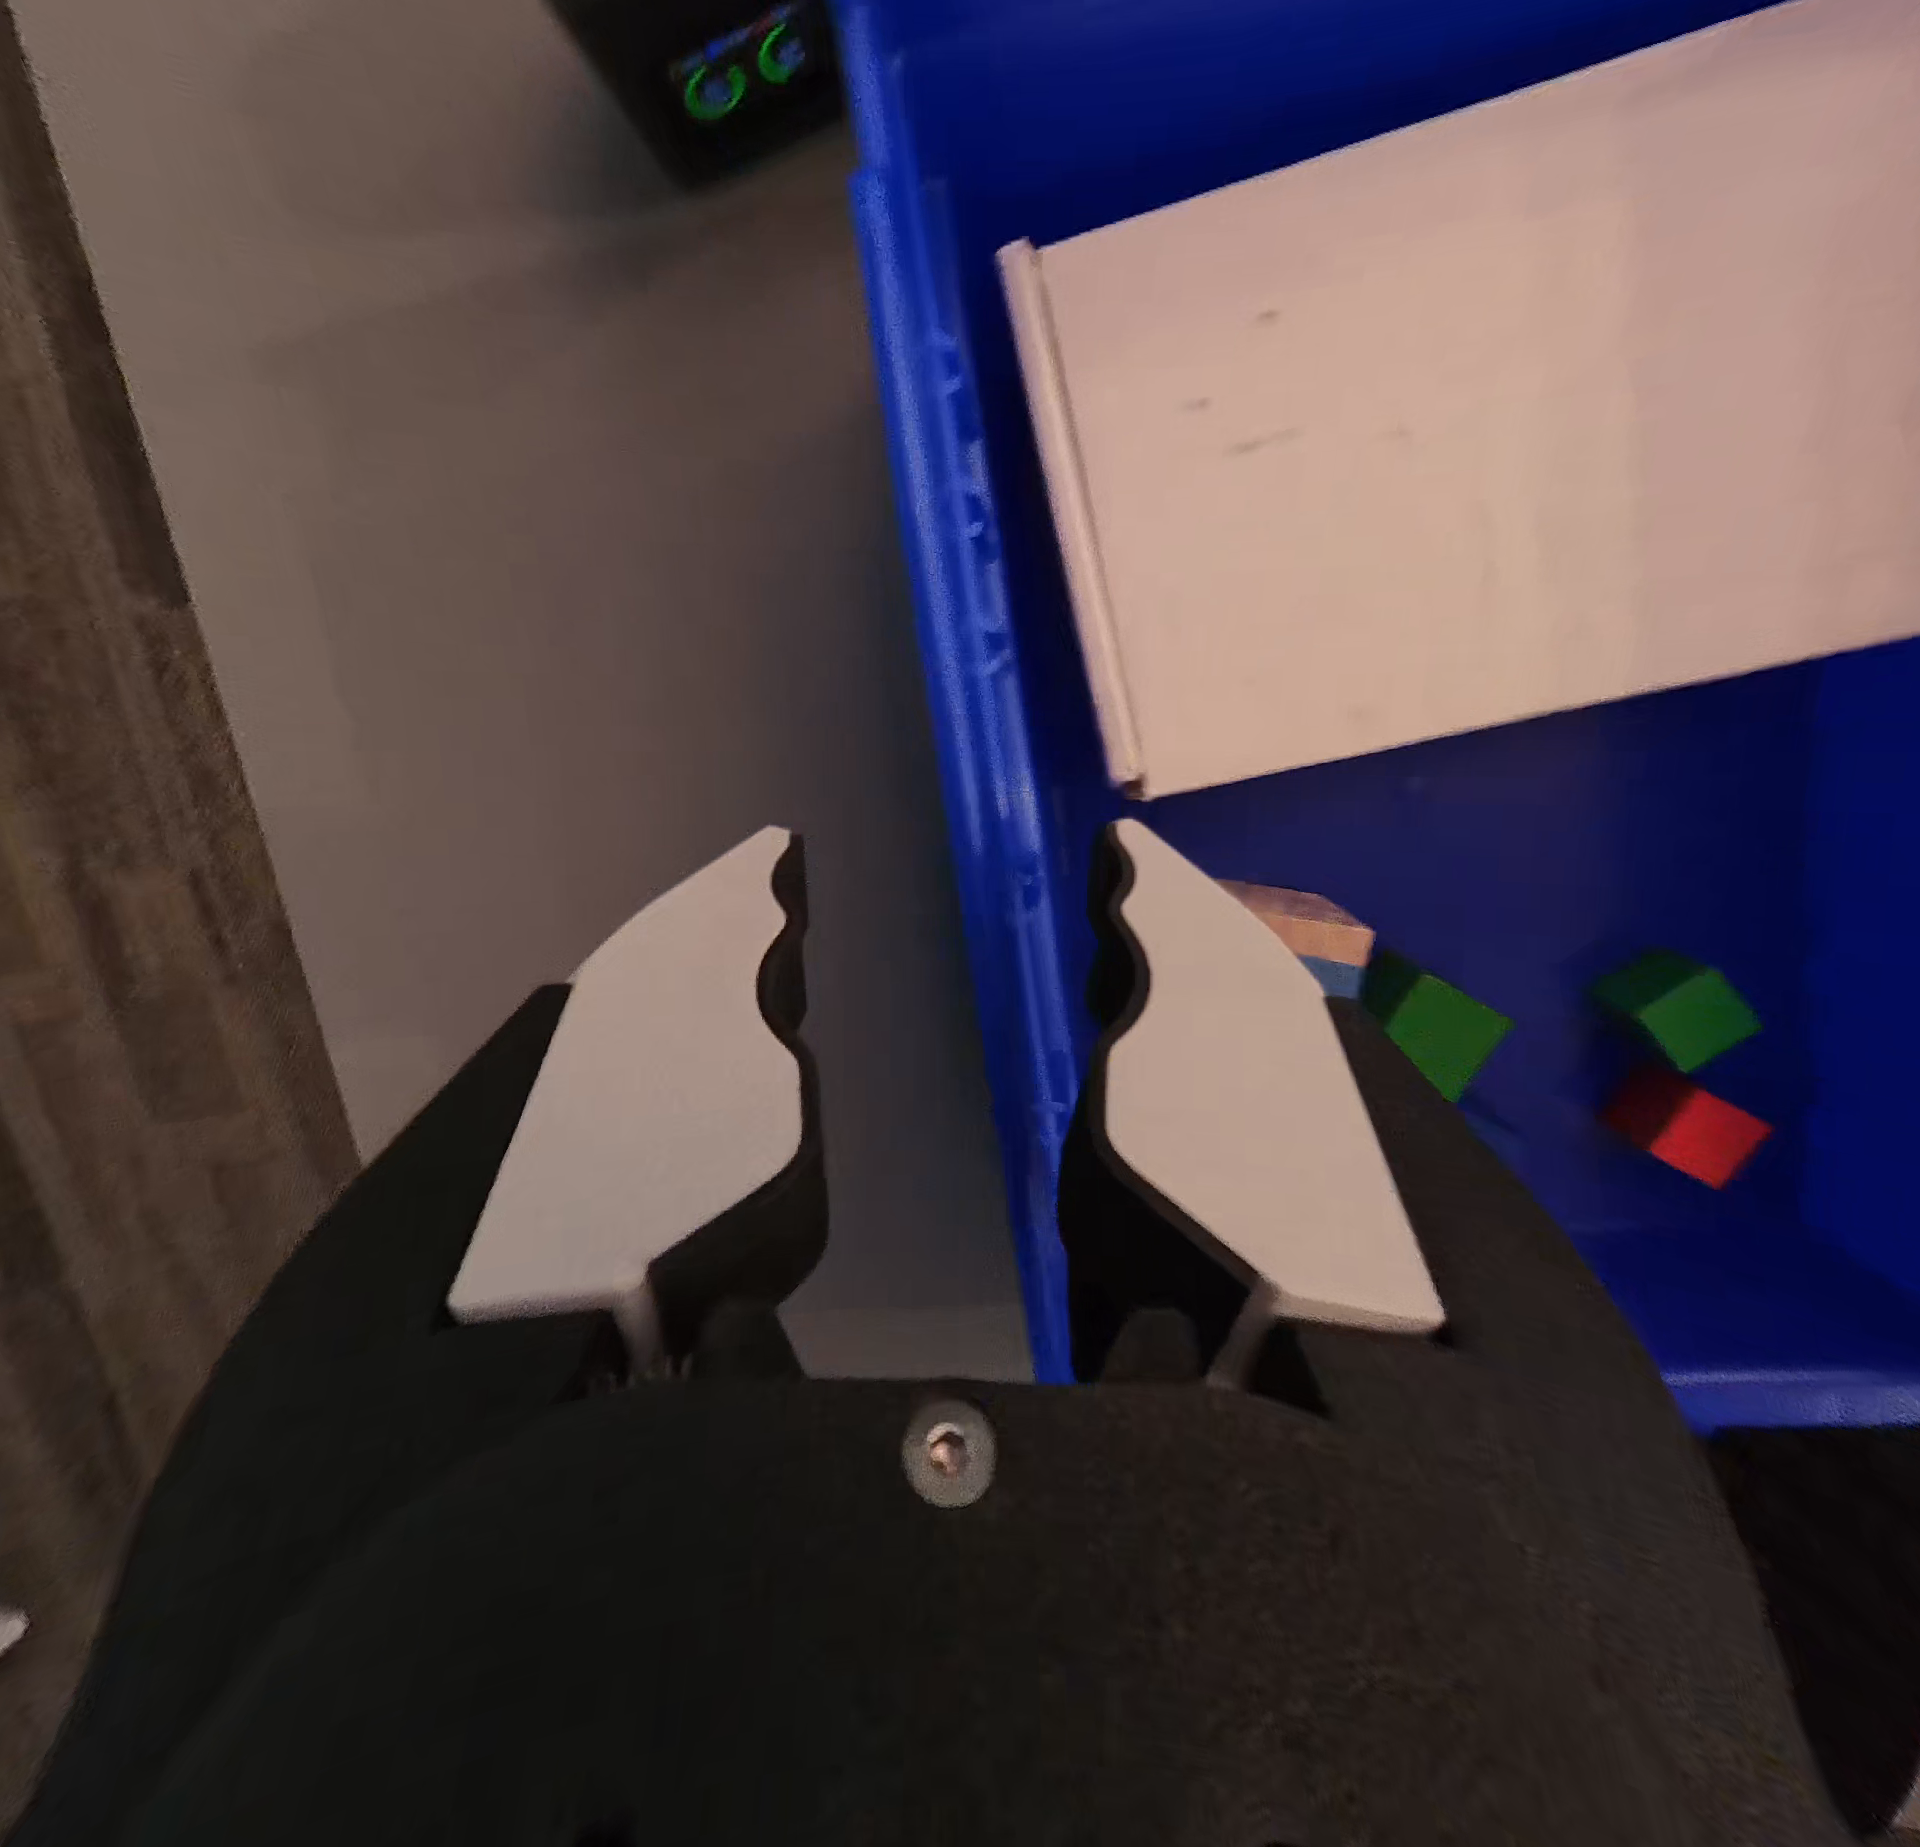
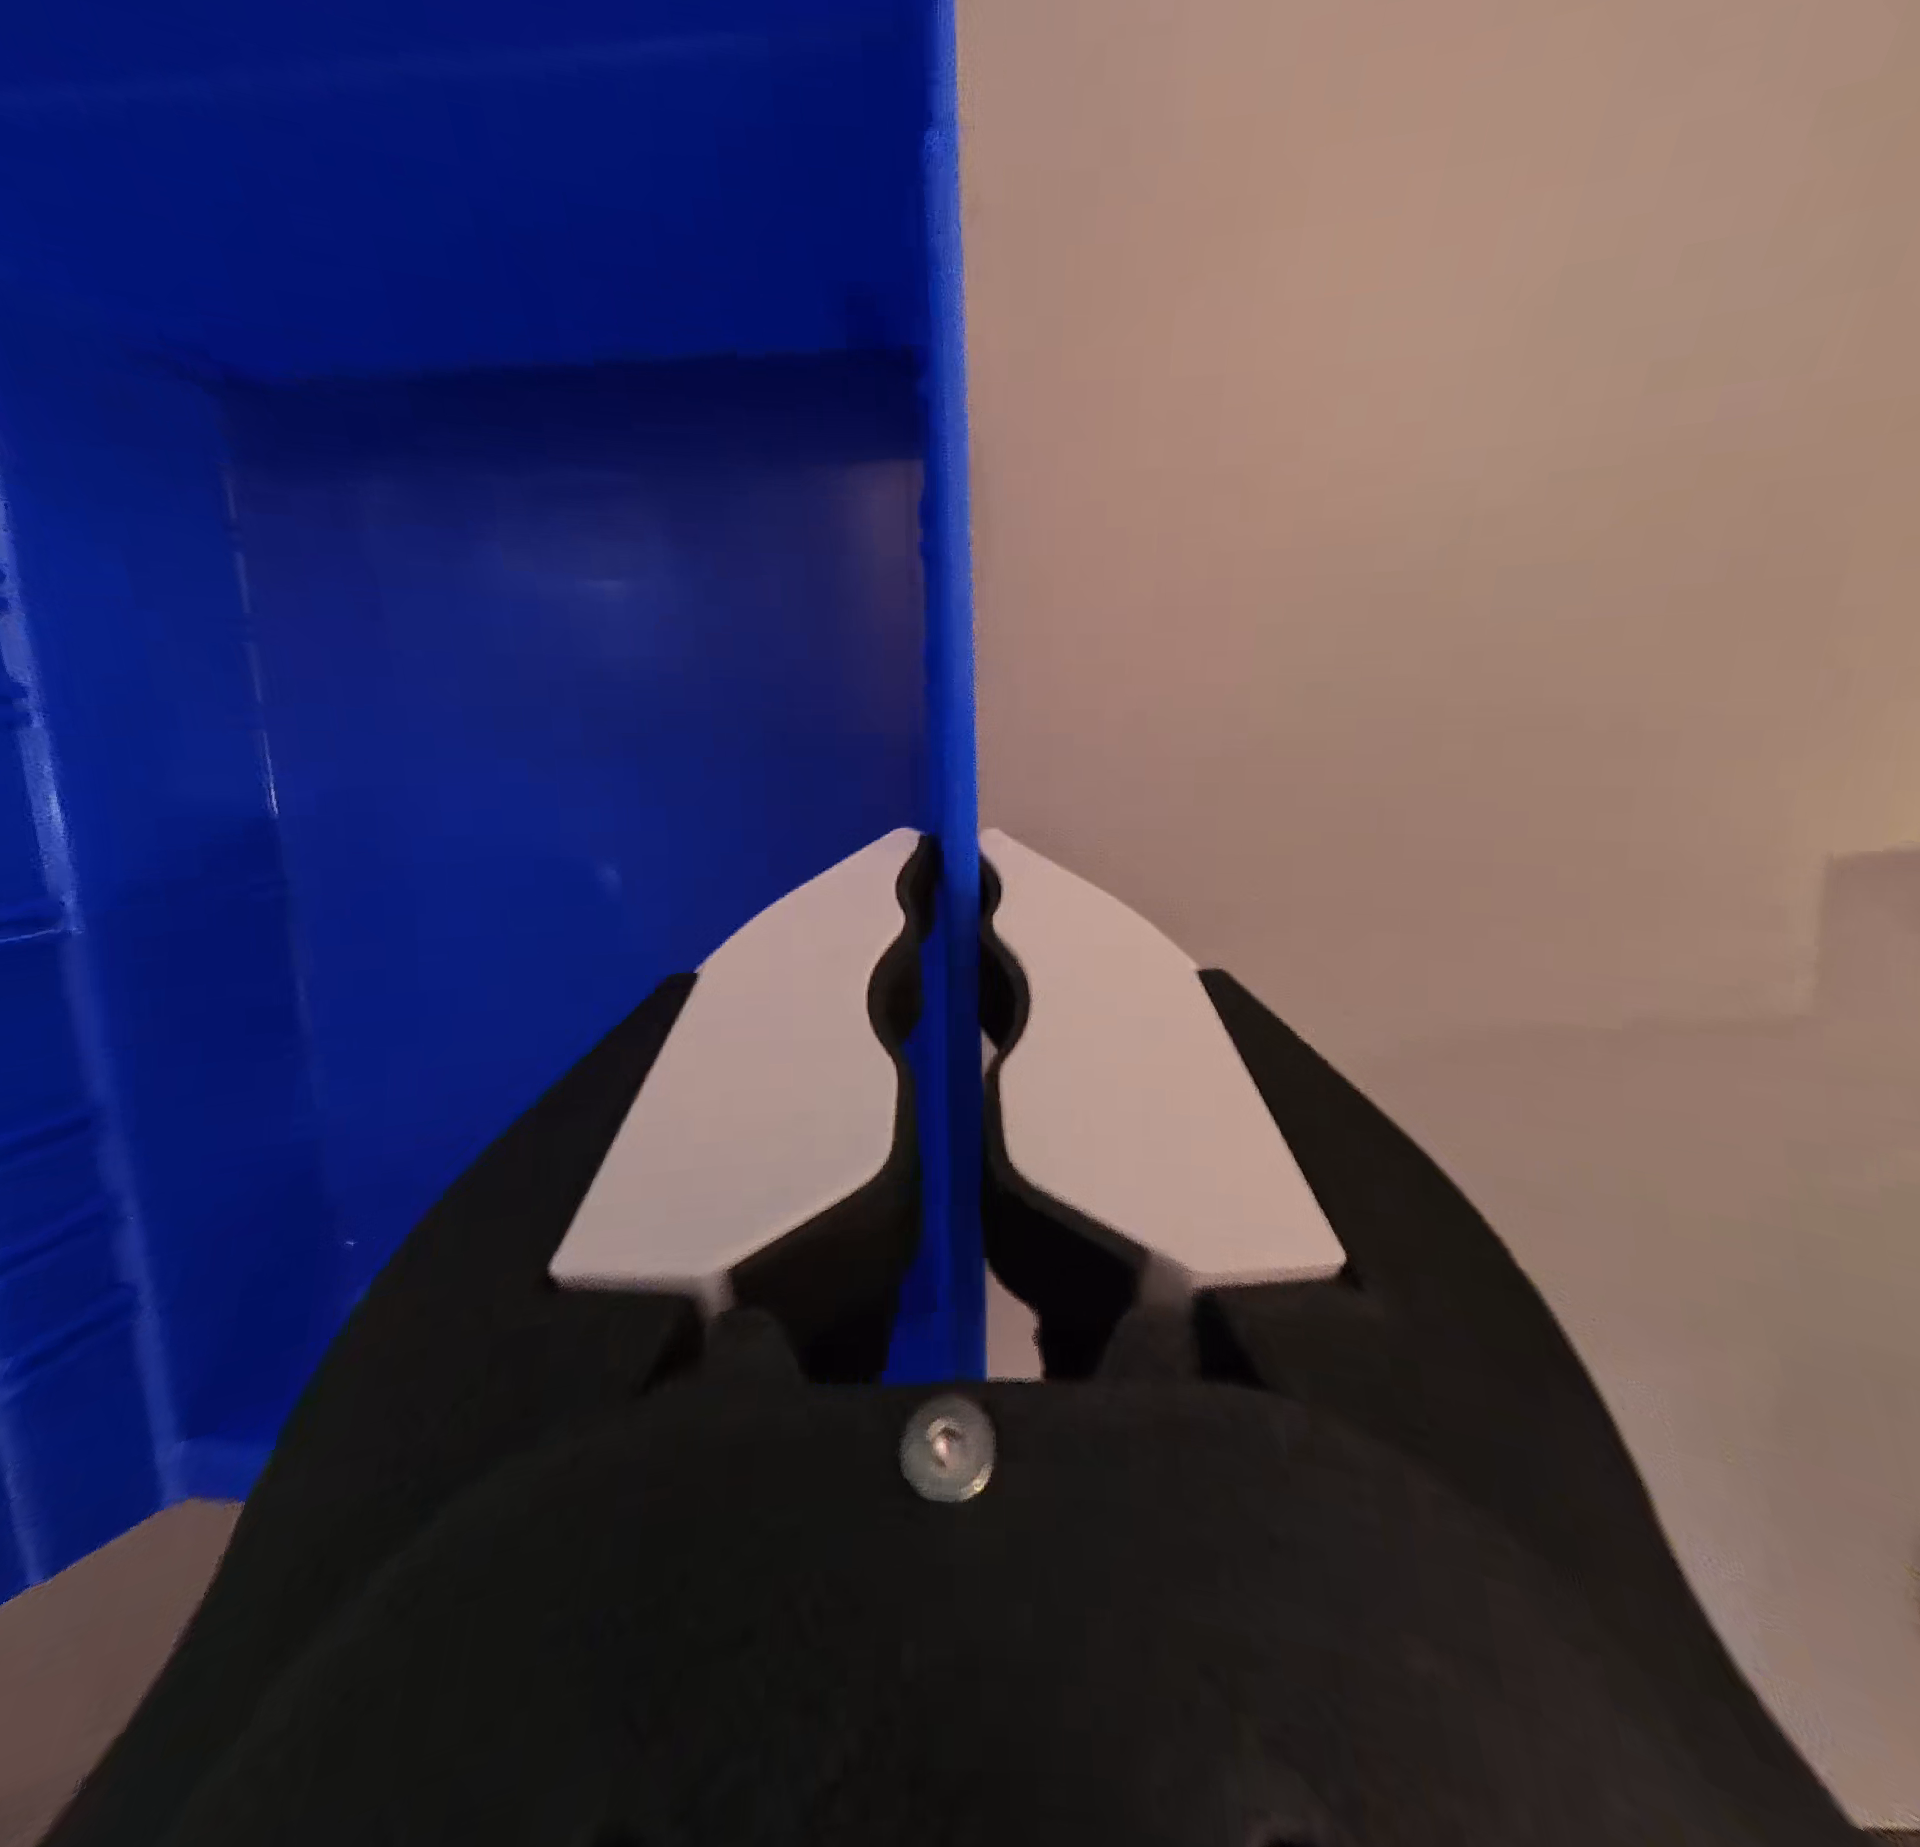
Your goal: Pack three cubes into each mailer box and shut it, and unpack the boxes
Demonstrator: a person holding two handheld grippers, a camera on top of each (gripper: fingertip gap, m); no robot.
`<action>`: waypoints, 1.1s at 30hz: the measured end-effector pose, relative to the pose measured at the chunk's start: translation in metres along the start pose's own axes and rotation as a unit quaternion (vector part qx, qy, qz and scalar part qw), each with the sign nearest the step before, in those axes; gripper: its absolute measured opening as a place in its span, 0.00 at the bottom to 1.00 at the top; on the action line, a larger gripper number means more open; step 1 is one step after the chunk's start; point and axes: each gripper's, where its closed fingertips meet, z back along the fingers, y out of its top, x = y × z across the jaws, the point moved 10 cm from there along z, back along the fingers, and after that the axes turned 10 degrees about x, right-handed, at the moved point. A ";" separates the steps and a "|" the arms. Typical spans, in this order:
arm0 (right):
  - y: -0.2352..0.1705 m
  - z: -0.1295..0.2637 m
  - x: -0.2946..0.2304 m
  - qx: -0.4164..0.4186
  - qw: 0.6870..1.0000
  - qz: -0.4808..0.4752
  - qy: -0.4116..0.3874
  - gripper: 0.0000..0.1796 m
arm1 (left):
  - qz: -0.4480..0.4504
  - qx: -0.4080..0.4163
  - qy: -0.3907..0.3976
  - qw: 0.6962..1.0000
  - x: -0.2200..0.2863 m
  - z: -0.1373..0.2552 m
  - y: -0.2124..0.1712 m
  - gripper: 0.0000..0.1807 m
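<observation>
Your right gripper [image 2: 950, 847] is clamped down on the thin side wall of the blue bin [image 2: 520, 706], jaws pressed against the plastic from both sides, so that rim runs straight up toward 12 o'clock from between the fingers, with the bin's inside to the left and pale tabletop [image 2: 1455, 447] off to the right. Your left gripper [image 1: 948, 847] is spread wide with nothing in it, straddling the bin's other wall [image 1: 977, 602] without visibly touching it. Inside the bin, a white mailer box [image 1: 1455, 467] lies flat toward 1 o'clock, lid shut as far as you can see. Loose cubes sit on the bin floor around 3 o'clock: a green cube [image 1: 1439, 1028] just beside your right finger, a second green cube [image 1: 1678, 1008] stacked touching a red cube [image 1: 1683, 1127], and a wood-coloured block [image 1: 1314, 930] peeking out behind the finger. There's a dark device with green glowing rings [image 1: 738, 72] at 11 o'clock on the tabletop.
</observation>
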 end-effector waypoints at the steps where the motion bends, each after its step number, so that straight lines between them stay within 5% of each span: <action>1: 0.000 0.000 0.000 0.000 1.000 -0.002 0.000 0.04 | 0.002 -0.010 0.007 1.000 -0.003 -0.004 -0.001 0.27; 8: -0.004 0.002 0.009 0.008 0.999 -0.031 0.020 0.03 | 0.054 -0.034 -0.100 0.993 -0.008 -0.016 -0.006 0.03; 20: -0.006 0.004 0.023 0.037 0.999 -0.024 0.018 0.04 | 0.079 -0.007 -0.081 0.994 -0.035 -0.017 -0.014 0.02; 23: 0.000 0.020 0.023 0.072 0.997 -0.020 -0.026 0.15 | 0.095 0.032 -0.028 0.995 -0.041 -0.003 -0.008 0.13; 25: 0.011 0.044 0.013 0.131 0.990 -0.006 -0.047 0.20 | 0.100 0.102 -0.020 0.990 -0.038 0.023 -0.001 0.09; 29: 0.036 0.102 -0.058 0.334 0.934 0.121 0.032 0.23 | 0.077 0.280 -0.185 0.939 0.013 0.093 0.020 0.19; 31: 0.037 0.117 -0.116 0.409 0.883 0.184 0.141 0.29 | 0.033 0.308 -0.309 0.899 0.065 0.114 0.025 0.20; 33: 0.035 0.120 -0.177 0.463 0.819 0.224 0.254 0.35 | -0.050 0.283 -0.352 0.891 0.124 0.117 0.029 0.22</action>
